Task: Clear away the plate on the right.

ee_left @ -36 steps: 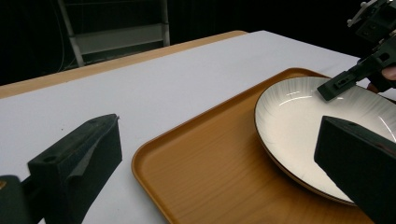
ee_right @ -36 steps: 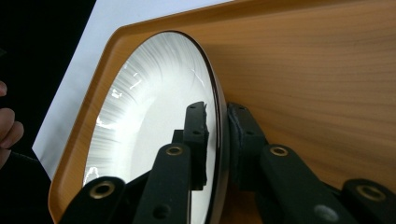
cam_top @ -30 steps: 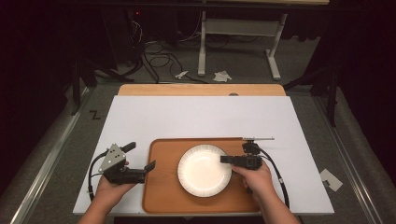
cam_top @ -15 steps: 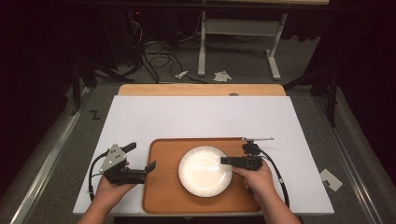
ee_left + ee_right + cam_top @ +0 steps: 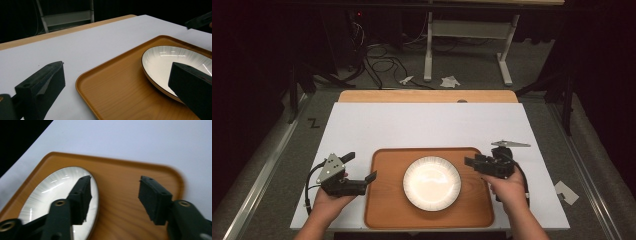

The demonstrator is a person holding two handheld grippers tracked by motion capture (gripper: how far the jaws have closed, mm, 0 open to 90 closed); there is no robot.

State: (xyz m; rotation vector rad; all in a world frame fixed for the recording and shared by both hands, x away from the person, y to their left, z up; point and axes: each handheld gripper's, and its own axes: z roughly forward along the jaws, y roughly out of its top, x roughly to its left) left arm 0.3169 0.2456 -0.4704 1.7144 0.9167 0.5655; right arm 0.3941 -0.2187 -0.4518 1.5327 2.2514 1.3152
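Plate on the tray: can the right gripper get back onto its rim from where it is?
Probably yes. The right gripper, its jaws just opened and empty, hovers beside the plate on the tray, with nothing between them.

Bare white table (image 5: 427, 125) beyond tray (image 5: 384, 200); plate (image 5: 432, 182) mid-tray between both tongs

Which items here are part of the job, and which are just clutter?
In play:
- plate, lying on the tray
- tray
- right gripper, jaws just been opening, nothing between them
- left gripper, jaws open astride the tray's left rim

Lying about:
- paper scraps on the floor
- cables
- white table frame
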